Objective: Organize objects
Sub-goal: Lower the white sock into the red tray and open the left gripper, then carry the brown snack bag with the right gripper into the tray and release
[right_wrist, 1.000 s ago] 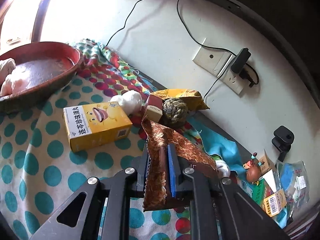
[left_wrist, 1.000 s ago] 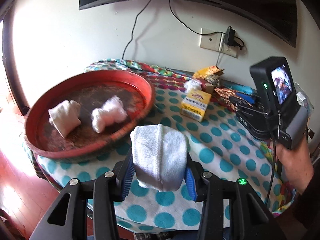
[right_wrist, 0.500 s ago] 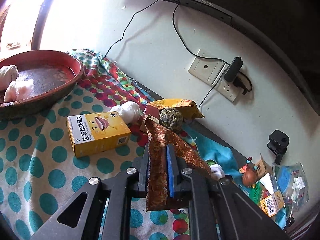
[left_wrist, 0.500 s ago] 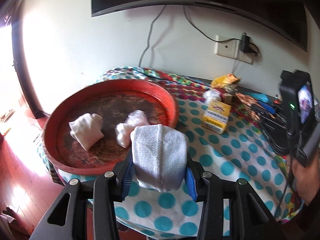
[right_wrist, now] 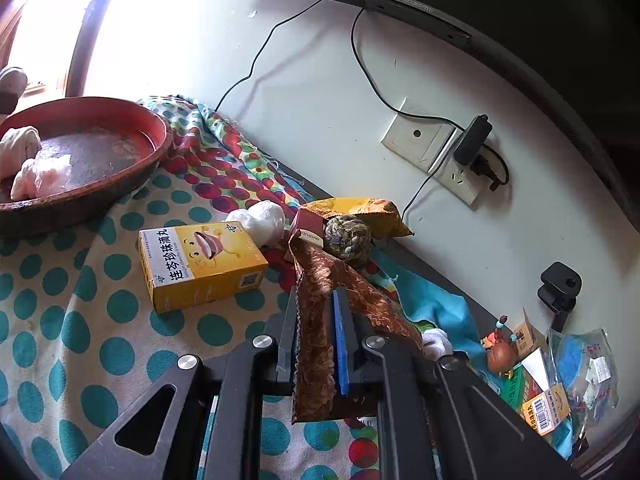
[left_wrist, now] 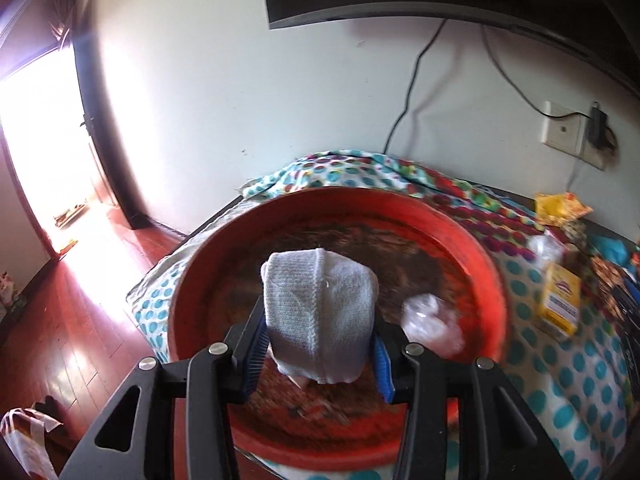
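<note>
My left gripper [left_wrist: 318, 344] is shut on a folded white knitted cloth [left_wrist: 320, 312] and holds it above the round red tray [left_wrist: 492, 276]. A crumpled white bundle [left_wrist: 434, 322] lies in the tray just to the right of the cloth. In the right wrist view the same red tray [right_wrist: 156, 136] sits at the far left with two white bundles [right_wrist: 40, 172] in it. My right gripper [right_wrist: 316, 320] is shut on a brown patterned cloth [right_wrist: 320, 276] that hangs over its jaws above the polka-dot tablecloth [right_wrist: 80, 320].
A yellow medicine box [right_wrist: 200, 264], a white wad [right_wrist: 264, 218], a rope ball [right_wrist: 346, 240] and a yellow packet [right_wrist: 360, 210] lie near the wall. Small boxes and bags [right_wrist: 552, 380] crowd the right end. A wall socket [right_wrist: 440, 156] with cables and a dark screen hang above; red floor [left_wrist: 80, 300] lies left.
My left gripper has swung left with the white cloth, from over the tablecloth to above the red tray. The right gripper has stayed put with the brown cloth.
</note>
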Tool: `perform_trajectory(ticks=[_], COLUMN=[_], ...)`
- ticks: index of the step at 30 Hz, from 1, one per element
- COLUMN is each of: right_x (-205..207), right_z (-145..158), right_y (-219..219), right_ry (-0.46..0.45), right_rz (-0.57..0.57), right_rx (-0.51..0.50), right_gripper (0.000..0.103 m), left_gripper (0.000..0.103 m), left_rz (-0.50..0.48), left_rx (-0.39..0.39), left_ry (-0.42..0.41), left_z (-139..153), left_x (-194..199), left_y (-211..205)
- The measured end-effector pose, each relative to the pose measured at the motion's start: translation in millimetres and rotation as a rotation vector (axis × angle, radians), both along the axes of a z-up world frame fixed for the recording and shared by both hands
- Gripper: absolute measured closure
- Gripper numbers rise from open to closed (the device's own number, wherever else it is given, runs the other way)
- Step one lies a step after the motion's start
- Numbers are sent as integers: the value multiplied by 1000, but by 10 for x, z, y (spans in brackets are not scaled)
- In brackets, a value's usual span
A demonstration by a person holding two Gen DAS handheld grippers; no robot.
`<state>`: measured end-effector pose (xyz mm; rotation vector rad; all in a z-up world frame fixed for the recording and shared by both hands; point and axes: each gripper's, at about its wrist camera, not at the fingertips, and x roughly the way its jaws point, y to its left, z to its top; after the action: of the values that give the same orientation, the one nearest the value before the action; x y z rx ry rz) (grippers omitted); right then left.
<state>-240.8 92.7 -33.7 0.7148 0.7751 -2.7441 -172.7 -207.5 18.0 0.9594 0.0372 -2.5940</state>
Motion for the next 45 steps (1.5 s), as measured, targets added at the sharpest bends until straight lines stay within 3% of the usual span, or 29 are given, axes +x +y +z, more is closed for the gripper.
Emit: perform_trajectory(ticks=[12, 13, 14, 16, 22, 31, 37, 45], right_x=[3, 1, 1, -9, -15, 38, 149, 291], right_z=[-12, -8, -9, -8, 69, 594, 727, 691], right_y=[-2, -2, -3, 0, -9, -290, -843, -1802], right_ry=[-3, -3, -3, -6, 22, 103, 126, 123], right_rz=[5, 7, 7, 7, -20, -7, 75, 217], right_rx=[5, 6, 8, 9, 26, 41, 71, 105], right_gripper=[90, 90, 90, 90, 90, 90, 90, 90], left_gripper=[54, 47, 31, 13, 13, 13, 13, 13], left_rz=[56, 62, 64, 52, 1, -26, -60, -14], left_rx=[15, 8, -6, -25, -15, 78, 106, 189], left_ry=[-70, -75, -72, -55, -4, 55, 65, 87], left_z=[-213, -223, -218, -199, -81, -69, -115, -222], left_x=[-247, -258, -265, -250, -117, 305, 746, 1225], left_y=[-225, -224, -209, -185, -121, -125, -216, -456])
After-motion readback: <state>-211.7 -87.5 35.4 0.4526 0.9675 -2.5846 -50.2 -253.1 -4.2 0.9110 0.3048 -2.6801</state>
